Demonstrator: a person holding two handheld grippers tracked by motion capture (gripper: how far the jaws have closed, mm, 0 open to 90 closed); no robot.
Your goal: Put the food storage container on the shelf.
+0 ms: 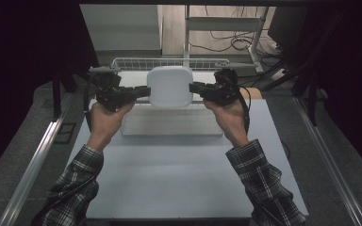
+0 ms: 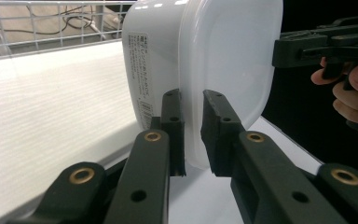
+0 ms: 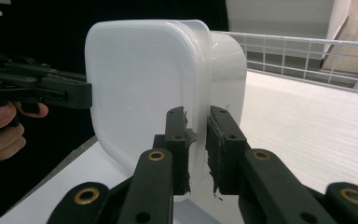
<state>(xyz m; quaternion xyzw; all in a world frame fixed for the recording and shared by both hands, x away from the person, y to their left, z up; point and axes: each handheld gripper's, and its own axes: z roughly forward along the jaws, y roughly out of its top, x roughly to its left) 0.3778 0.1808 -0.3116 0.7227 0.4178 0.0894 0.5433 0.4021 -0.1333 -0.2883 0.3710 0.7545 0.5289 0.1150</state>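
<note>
High view has the white tub (image 1: 169,87) held up above the counter (image 1: 179,183), left tongs (image 1: 141,91) and right tongs (image 1: 195,87) each clamped on its rim, wire basket (image 1: 136,62) just behind.

The container (image 1: 170,86) hangs above the bench (image 1: 169,174), between the left gripper (image 1: 141,92) and right gripper (image 1: 196,88), before the wire basket (image 1: 122,61).

room: dim | floor (image 1: 23,141): grey | cables (image 1: 226,42) behind white table (image 1: 169,179)
</note>
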